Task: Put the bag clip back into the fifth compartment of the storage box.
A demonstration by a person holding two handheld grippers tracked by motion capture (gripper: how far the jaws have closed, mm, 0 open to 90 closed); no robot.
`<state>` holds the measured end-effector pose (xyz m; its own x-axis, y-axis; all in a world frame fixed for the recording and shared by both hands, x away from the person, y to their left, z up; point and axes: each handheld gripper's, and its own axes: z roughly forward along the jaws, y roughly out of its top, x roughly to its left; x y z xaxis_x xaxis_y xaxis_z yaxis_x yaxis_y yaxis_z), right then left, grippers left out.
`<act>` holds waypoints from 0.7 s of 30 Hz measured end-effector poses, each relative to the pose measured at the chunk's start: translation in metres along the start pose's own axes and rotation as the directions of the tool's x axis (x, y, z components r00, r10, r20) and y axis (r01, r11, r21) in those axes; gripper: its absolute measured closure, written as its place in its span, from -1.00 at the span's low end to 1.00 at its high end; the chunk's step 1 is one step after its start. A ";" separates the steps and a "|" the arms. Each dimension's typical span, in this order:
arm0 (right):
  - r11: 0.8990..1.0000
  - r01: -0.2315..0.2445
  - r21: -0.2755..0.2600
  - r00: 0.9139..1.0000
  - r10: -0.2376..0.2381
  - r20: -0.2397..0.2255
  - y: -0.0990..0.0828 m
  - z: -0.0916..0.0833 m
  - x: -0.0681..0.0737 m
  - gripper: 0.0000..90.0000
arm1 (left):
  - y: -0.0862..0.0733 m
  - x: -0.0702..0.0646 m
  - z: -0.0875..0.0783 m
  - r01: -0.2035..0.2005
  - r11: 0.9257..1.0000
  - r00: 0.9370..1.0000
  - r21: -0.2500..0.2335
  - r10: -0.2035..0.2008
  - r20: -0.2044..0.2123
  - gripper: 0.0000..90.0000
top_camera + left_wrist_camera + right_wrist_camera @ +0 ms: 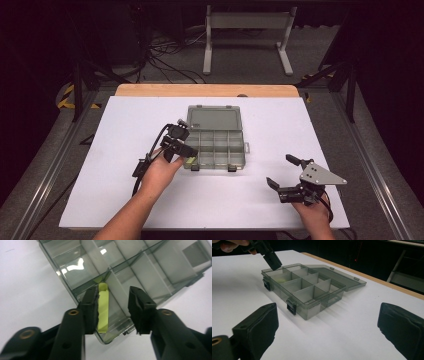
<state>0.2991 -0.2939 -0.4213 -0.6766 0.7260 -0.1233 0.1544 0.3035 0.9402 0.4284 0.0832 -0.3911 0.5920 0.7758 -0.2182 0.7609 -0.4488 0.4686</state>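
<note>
In the high view, your left tongs (pixel 186 154) hang over the near-left corner of the smoky grey, clear plastic compartment box (pixel 216 145), which sits open at the middle of the white table (pixel 110 150) with its lid folded flat toward twelve o'clock. A small yellow-green piece (pixel 190 161) shows at the tips of the left tongs, right at the box's seven o'clock corner. Your right tongs (pixel 280 172) rest well apart, near the table's five o'clock edge, spread wide and empty.

In the left gripper view, the left tongs (pixel 113 311) stand open, and the yellow-green piece (pixel 103 307) lies against the inner face of the jaw at nine o'clock, while the other jaw is clear of it. The piece lies inside the corner compartment of the box (pixel 62 277), beside a divider. It looks released rather than gripped, so the step in hand appears to be dropping the piece into that compartment.

In the right gripper view, the right tongs (pixel 329 325) gape wide around nothing, facing the box (pixel 312 287) from the latch side, with the left tongs (pixel 268 257) dipping in at eleven o'clock.

Next, you should lift the left tongs straight up, keeping them open so the piece does not drag out with the jaw.
</note>
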 end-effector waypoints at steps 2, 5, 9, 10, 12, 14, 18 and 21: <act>1.000 -0.001 -0.001 1.000 0.001 0.000 0.000 0.000 0.000 -0.91 | 0.000 0.000 -0.002 -0.007 1.000 1.000 -0.012 0.007 0.009 0.13; 1.000 0.004 -0.002 1.000 -0.004 0.001 0.000 0.000 0.000 -0.91 | -0.001 -0.001 -0.009 -0.036 0.998 0.999 -0.048 0.037 0.027 0.04; 1.000 0.002 -0.003 1.000 -0.002 -0.001 0.000 0.001 0.000 -0.91 | -0.003 -0.001 -0.018 -0.059 0.996 0.996 -0.070 0.063 0.061 -0.21; 1.000 0.004 -0.002 1.000 -0.004 0.000 0.000 0.001 0.000 -0.91 | -0.003 -0.002 -0.021 -0.075 0.994 0.995 -0.079 0.079 0.057 -0.27; 1.000 0.001 0.001 1.000 -0.001 -0.001 0.000 0.001 0.000 -0.91 | -0.005 -0.004 -0.027 -0.108 0.988 0.992 -0.109 0.114 0.050 -0.42; 1.000 0.001 -0.002 1.000 -0.001 0.001 0.000 0.001 0.000 -0.91 | -0.006 -0.005 -0.030 -0.117 0.986 0.991 -0.120 0.123 0.046 -0.55; 1.000 0.009 -0.009 1.000 -0.009 -0.001 0.001 0.001 -0.001 -0.91 | -0.011 -0.009 -0.040 -0.160 0.976 0.985 -0.150 0.168 0.044 -0.72; 1.000 0.006 -0.006 1.000 -0.006 0.000 0.001 0.001 0.000 -0.91 | -0.014 -0.011 -0.046 -0.170 0.973 0.982 -0.158 0.180 0.050 -0.83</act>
<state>0.3002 -0.2930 -0.4212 -0.6776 0.7240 -0.1293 0.1458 0.3046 0.9413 0.3990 0.1019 -0.3563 0.7319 0.6591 -0.1732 0.5973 -0.4981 0.6285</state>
